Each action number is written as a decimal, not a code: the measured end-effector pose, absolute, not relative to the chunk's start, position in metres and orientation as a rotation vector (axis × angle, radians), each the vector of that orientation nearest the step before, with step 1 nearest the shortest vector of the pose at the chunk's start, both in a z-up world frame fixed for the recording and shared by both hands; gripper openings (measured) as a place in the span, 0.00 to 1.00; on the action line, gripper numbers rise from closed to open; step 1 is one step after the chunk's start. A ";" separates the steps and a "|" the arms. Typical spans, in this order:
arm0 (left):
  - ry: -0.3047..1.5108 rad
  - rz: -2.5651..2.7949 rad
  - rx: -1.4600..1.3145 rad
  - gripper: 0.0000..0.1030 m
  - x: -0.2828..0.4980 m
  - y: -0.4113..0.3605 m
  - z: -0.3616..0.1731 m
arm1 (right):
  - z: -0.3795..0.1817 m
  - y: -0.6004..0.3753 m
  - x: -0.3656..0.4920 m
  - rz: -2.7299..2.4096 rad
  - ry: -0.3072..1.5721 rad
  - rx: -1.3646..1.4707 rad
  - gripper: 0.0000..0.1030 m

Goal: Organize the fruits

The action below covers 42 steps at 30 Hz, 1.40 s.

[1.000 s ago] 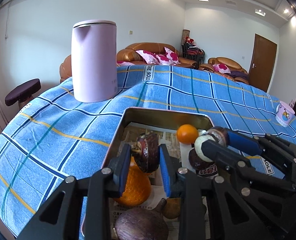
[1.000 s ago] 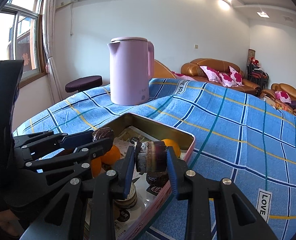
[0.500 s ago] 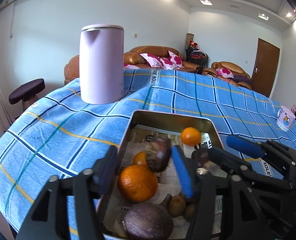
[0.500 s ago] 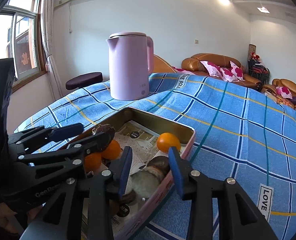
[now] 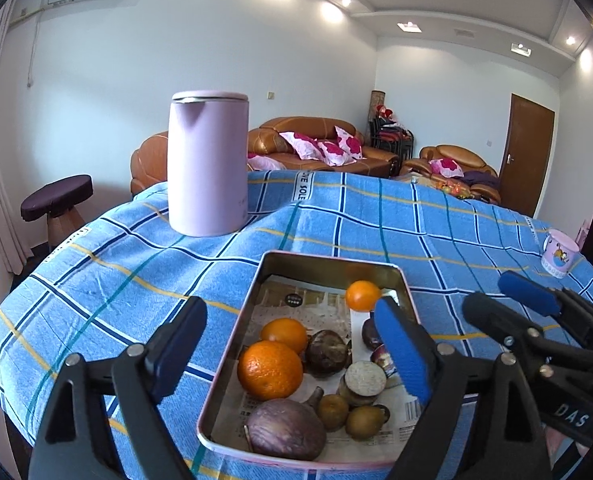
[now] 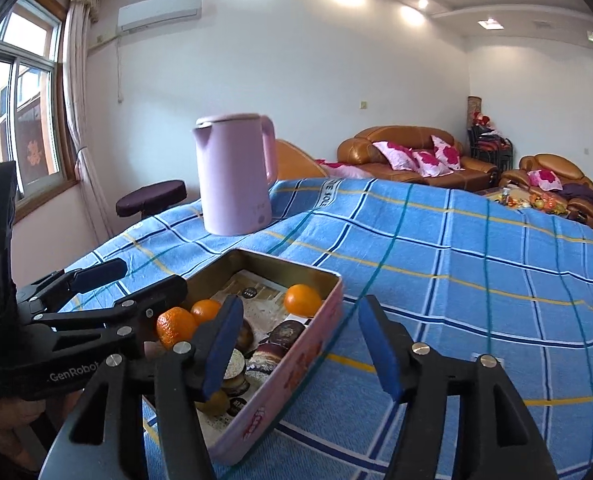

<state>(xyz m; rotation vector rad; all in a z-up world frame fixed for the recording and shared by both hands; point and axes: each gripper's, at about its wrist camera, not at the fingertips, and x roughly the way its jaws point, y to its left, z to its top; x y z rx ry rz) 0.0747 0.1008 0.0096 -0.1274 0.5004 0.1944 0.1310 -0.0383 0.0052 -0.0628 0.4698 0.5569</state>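
Observation:
A metal tray lined with newspaper sits on the blue checked tablecloth. It holds a big orange, two smaller oranges, several dark purple fruits, a cut half and small brown fruits. My left gripper is open and empty above the tray's near left part. My right gripper is open and empty above the tray's right rim; it also shows at the right of the left wrist view.
A tall pink kettle stands on the table behind the tray. A small patterned cup sits at the far right. A dark stool stands beyond the table's left edge. Sofas line the back wall.
Both grippers opened and let go of their dark purple fruits, which now lie in the tray. Both grippers then drew back and up from the tray.

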 end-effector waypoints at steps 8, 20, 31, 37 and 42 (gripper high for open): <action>0.473 0.186 -0.118 0.88 0.067 0.092 0.019 | 0.014 -0.057 0.120 0.513 0.450 -0.035 0.63; 0.452 0.177 -0.100 0.91 0.061 0.081 0.025 | 0.023 -0.074 0.107 0.468 0.414 -0.015 0.66; 0.455 0.169 -0.095 0.91 0.061 0.076 0.025 | 0.026 -0.083 0.103 0.451 0.403 -0.006 0.66; 0.455 0.167 -0.092 0.91 0.061 0.074 0.025 | 0.025 -0.084 0.104 0.447 0.406 -0.006 0.67; 0.457 0.167 -0.093 0.91 0.061 0.074 0.025 | 0.025 -0.084 0.105 0.446 0.406 -0.006 0.67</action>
